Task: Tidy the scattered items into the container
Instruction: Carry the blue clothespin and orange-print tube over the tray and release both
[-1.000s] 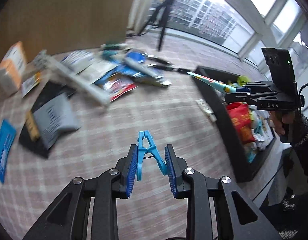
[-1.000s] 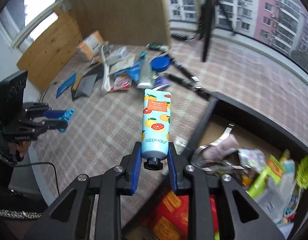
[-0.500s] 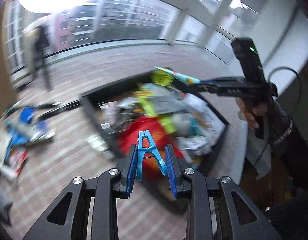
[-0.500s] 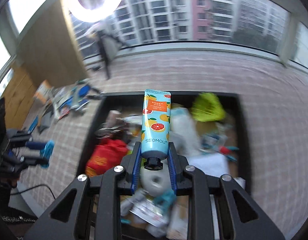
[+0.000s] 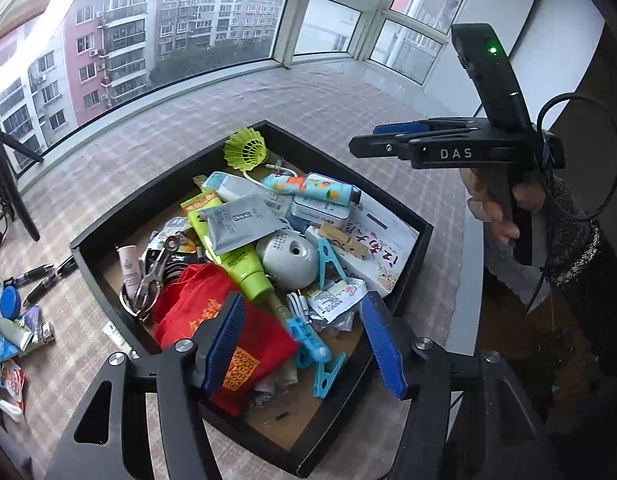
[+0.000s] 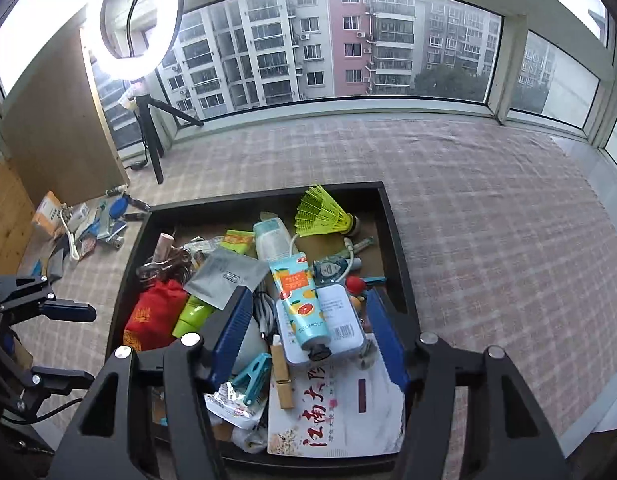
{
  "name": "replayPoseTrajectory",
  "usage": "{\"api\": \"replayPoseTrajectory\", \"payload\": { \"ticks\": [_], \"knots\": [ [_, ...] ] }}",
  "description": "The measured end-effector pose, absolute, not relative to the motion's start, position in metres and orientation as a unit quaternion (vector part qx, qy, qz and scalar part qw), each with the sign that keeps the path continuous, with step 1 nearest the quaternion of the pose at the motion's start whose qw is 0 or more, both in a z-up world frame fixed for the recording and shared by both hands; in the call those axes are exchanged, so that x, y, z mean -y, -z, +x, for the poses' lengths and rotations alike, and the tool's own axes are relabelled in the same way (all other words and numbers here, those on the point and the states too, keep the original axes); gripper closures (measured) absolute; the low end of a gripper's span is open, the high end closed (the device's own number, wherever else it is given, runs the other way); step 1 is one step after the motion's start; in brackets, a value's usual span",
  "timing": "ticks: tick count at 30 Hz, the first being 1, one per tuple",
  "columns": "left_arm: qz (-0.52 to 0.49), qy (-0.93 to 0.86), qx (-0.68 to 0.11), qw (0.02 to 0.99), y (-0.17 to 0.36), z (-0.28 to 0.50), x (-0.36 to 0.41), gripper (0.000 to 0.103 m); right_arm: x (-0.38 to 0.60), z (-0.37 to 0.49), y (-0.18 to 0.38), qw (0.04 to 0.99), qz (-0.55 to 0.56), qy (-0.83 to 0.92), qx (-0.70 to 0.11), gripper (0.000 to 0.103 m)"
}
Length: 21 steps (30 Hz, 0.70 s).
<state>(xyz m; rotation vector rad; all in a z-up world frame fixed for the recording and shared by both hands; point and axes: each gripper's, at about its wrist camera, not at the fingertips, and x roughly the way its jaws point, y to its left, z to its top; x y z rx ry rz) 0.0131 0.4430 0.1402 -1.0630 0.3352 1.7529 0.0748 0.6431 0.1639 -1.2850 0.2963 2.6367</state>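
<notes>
At the bottom of the left wrist view, the left gripper [image 5: 302, 344] has just opened its jaws; the blue clothespin [image 5: 312, 344] lies loose below them in the black container [image 5: 418, 236]. The right gripper [image 6: 308, 338] has likewise just spread its jaws, the fruit-print tube [image 6: 302, 306] resting on the pile between them. Farther off, at mid-left, scattered items [image 6: 88, 224] remain on the worktop [image 6: 488, 240].

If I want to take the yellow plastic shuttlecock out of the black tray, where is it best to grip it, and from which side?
Probably grip the yellow plastic shuttlecock from above, across its narrow neck just behind the dark rounded head. It lies on its side near the far wall of the black tray, fairly clear of the clutter. The flared mesh skirt would likely flex and slip between the jaws.
</notes>
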Motion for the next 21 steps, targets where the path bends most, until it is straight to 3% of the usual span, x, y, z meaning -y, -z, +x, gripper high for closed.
{"api": "replayPoseTrajectory", "payload": {
  "ticks": [15,19,21],
  "knots": [
    [-0.432,-0.781,-0.119,0.435,-0.155,-0.004,-0.392,0.044,-0.606,0.05,-0.162,0.053,-0.44,-0.889,-0.115,0.04],
    [-0.431,-0.801,-0.113,0.399,-0.161,-0.006,-0.365,0.038,-0.58,0.042,-0.167,0.029,-0.436,-0.892,-0.118,0.04],
    [-0.43,-0.816,-0.113,0.37,-0.164,-0.007,-0.349,0.03,-0.561,0.038,-0.17,0.014,-0.435,-0.893,-0.114,0.039]
  ]
}}
